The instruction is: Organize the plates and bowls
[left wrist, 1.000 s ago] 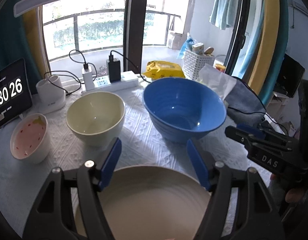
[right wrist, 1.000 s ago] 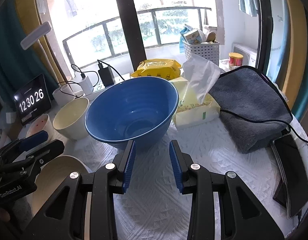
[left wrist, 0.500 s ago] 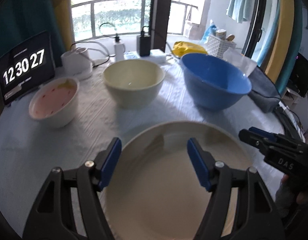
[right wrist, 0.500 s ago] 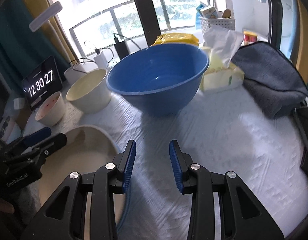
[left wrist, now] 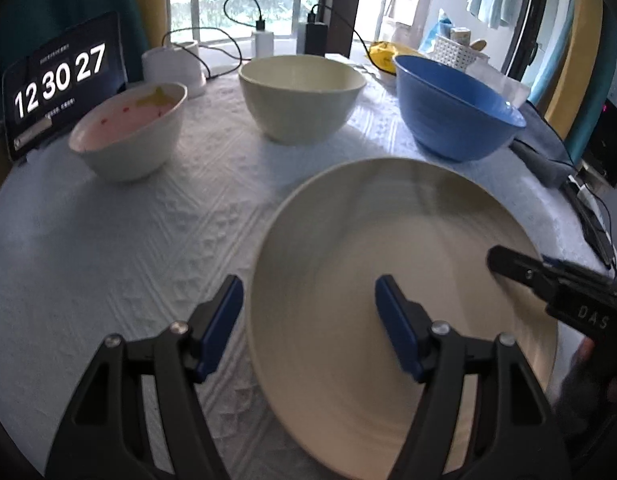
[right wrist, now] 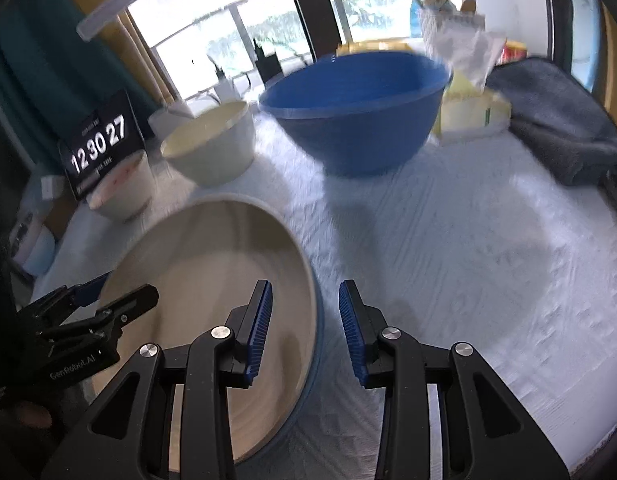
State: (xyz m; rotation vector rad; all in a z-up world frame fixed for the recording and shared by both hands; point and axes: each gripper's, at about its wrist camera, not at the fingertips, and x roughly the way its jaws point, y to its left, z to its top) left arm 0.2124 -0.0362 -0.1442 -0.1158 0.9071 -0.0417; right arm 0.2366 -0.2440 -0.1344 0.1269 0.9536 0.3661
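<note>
A large cream plate (left wrist: 404,304) is seen lying flat on the white textured tablecloth (left wrist: 108,240) and is taken as the landmark. The left gripper (left wrist: 308,320) is held over the plate's left rim with its jaws standing wide apart — one blue pad outside the rim, the other above the plate's inner surface; nothing is gripped. The right gripper (right wrist: 305,330) is positioned at the plate's right edge, jaws parted by a moderate gap that straddles the rim; whether the pads touch the rim cannot be told, and no hold is seen. Beyond the plate, three bowls are lined up: a small white bowl with a pink interior (left wrist: 128,128) to the far left, a cream bowl (left wrist: 302,100) behind the plate's centre, and a blue bowl (left wrist: 454,110) behind and to the right. A clock display reading 12 30 27 (left wrist: 60,80) is noted further left of the pink bowl — well apart from the plate. A grey towel (right wrist: 556,120) is seen to the far right.
</note>
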